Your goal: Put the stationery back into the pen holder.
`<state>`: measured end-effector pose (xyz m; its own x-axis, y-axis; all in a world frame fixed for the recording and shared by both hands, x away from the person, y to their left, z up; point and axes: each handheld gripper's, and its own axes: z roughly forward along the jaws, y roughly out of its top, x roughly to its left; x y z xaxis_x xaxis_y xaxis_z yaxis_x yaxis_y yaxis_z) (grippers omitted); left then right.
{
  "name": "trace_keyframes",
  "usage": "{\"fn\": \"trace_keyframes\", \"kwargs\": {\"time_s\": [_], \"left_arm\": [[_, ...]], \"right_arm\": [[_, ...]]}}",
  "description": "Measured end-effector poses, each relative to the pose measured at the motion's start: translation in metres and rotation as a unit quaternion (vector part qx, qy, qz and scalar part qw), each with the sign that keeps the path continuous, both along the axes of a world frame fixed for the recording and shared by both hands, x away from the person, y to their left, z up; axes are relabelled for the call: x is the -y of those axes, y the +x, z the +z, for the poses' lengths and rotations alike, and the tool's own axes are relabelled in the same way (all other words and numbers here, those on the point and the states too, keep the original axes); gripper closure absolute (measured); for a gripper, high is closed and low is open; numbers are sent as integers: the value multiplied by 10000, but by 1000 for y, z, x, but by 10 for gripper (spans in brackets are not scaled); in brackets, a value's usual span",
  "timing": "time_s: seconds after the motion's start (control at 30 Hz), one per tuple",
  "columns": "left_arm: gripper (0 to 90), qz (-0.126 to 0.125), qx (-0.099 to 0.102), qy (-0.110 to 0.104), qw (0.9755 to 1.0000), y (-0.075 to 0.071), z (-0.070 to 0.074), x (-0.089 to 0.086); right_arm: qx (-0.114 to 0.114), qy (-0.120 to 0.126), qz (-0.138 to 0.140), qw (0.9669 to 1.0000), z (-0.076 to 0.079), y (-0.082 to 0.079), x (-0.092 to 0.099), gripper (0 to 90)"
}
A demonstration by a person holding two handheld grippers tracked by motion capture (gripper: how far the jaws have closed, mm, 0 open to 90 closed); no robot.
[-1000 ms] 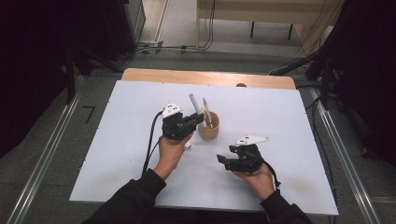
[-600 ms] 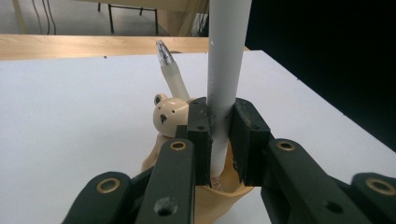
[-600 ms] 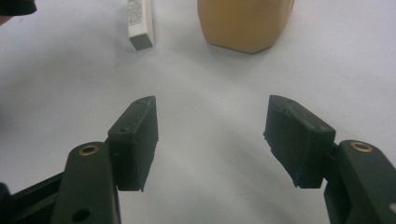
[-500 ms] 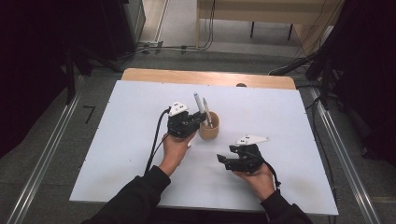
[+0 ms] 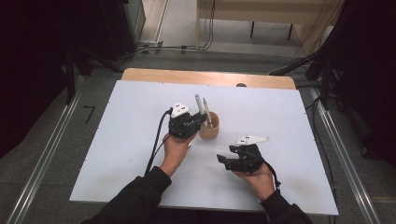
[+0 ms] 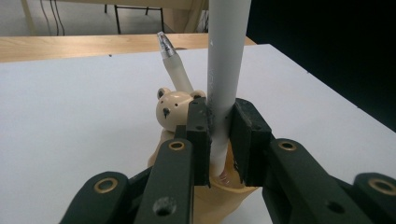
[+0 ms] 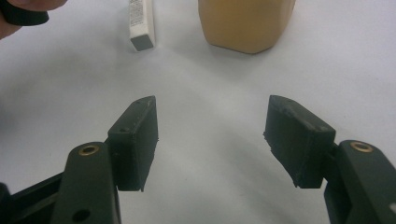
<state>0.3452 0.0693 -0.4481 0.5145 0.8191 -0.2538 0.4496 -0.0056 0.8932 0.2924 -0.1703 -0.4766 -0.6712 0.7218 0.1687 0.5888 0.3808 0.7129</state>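
Note:
A tan pen cup (image 5: 209, 131) with a small bear head (image 6: 172, 108) on its rim stands mid-table. My left gripper (image 5: 200, 120) is at the cup's left side, shut on a white pen (image 5: 199, 103). That pen (image 6: 226, 56) stands upright between the pads (image 6: 200, 135), its lower end down inside the cup (image 6: 205, 205). A second white pen (image 6: 175, 67) leans in the cup (image 7: 245, 23). My right gripper (image 5: 223, 161) rests low at the front right, open (image 7: 210, 135), with bare table between its jaws.
A short white labelled stick (image 7: 141, 23) lies on the white table top (image 5: 280, 121) just left of the cup, near the left hand. A wooden strip (image 5: 154, 74) runs along the far edge. Cables and dark furniture stand on the floor beyond.
My left gripper, with the white pen in it, has edged right toward the cup. The right gripper has not moved.

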Motion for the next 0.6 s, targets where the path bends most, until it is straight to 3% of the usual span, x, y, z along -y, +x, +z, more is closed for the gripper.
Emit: {"fn": "trace_keyframes", "kwargs": {"time_s": [0.37,0.6], "left_arm": [[706,41,18,-41,10000,0,-1,-2],[594,165,66,-22,9998,-2,-1,-4]], "right_arm": [[4,0,-3,10000,0,0,0,334],[4,9,-3,10000,0,0,0,334]]}}
